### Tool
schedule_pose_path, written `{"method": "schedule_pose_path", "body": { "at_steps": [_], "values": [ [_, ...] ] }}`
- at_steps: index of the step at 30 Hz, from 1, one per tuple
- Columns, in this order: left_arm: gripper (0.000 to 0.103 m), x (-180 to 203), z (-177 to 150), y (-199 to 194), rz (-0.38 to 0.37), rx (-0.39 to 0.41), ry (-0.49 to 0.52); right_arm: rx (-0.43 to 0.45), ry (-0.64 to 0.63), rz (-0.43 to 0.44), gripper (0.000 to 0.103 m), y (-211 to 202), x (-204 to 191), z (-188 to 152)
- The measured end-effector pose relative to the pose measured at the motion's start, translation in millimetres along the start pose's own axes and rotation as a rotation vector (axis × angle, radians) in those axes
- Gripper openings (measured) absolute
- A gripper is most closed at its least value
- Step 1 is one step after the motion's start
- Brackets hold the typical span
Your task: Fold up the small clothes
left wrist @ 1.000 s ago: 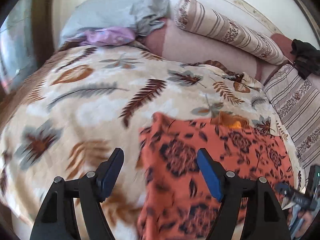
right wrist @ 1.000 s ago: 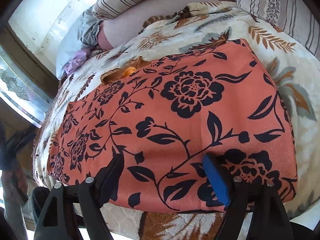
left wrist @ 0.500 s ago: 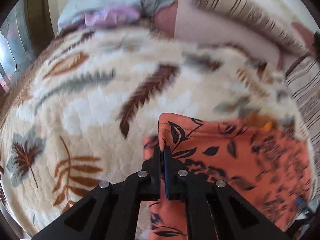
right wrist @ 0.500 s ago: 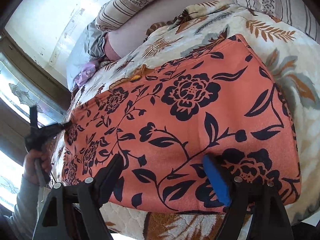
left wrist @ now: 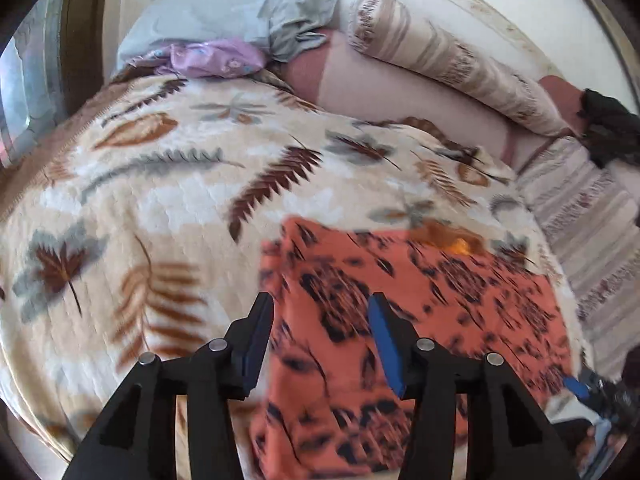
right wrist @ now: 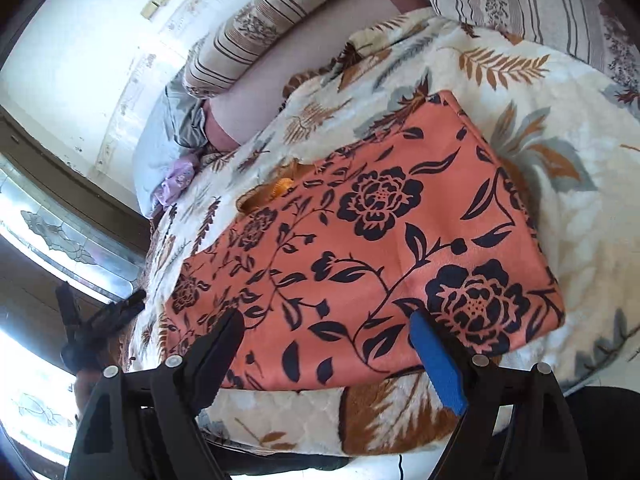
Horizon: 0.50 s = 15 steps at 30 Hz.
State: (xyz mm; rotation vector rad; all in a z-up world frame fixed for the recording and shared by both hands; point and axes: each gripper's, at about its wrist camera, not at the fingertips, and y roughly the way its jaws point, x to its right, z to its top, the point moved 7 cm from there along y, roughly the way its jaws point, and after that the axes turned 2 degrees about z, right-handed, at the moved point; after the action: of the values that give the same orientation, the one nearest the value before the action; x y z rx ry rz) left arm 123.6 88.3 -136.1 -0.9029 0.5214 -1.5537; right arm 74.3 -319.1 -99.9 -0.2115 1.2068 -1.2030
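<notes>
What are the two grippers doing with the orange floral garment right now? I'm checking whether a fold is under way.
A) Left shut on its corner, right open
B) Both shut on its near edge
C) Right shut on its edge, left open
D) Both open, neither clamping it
D: the left gripper and right gripper both show spread jaws over the orange floral garment, which lies flat on the leaf-print blanket.

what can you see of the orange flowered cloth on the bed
The orange flowered cloth is a salmon-orange garment printed with dark navy roses, leaves and vines, in a soft, slightly sheeny fabric. It lies flat as a neat, roughly rectangular shape on the leaf-print blanket, near the bed's front edge. A small amber-orange piece pokes out at its far edge. Neither gripper holds it: the left gripper and right gripper hover open over its near edge.
</notes>
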Motion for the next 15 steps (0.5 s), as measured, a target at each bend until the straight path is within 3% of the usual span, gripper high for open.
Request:
{"method": "schedule_pose_path", "body": {
  "at_steps": [2,3,4,5,6,8,11,12,14,15],
  "values": [
    [0.05,-1.2,-34.1,16.5,0.006,-0.094,-0.01,0.01,0.007,0.01,0.087,-2.8,0.6,1.2],
    [0.041,-5.6,-57.2,38.3,0.044,-0.196,0.008,0.008,0.032,0.017,0.087,0.0,6.3,2.3],
    [0.038,-8.4,-67.7,46.8,0.078,-0.192,0.03,0.001,0.059,0.012,0.088,4.7,15.3,2.6],
    [0.038,-4.6,-66.4,39.8,0.097,-0.139,0.068,-0.007,0.094,-0.014,0.088,9.2,28.7,1.6],
    [0.036,0.7,-64.7,31.8,0.122,-0.159,0.093,-0.033,0.182,-0.087,0.088,15.5,52.8,-3.0],
    [0.036,6.9,-55.6,9.9,0.1,-0.137,0.066,0.01,0.298,-0.02,0.088,8.9,66.7,-3.9],
    [0.043,12.7,-48.6,-17.1,0.095,-0.028,0.087,0.007,0.283,-0.031,0.088,-2.2,61.2,-1.2],
    [0.051,13.2,-53.2,-13.3,0.114,-0.034,0.111,0.011,0.255,-0.028,0.088,-4.9,55.3,1.5],
    [0.052,7.2,-77.8,18.0,0.15,-0.181,0.142,0.014,0.207,0.014,0.088,-6.7,43.6,8.6],
    [0.053,1.7,-87.4,28.6,0.184,-0.214,0.15,0.029,0.206,0.021,0.088,-6.9,45.5,11.9]
  ]
}}
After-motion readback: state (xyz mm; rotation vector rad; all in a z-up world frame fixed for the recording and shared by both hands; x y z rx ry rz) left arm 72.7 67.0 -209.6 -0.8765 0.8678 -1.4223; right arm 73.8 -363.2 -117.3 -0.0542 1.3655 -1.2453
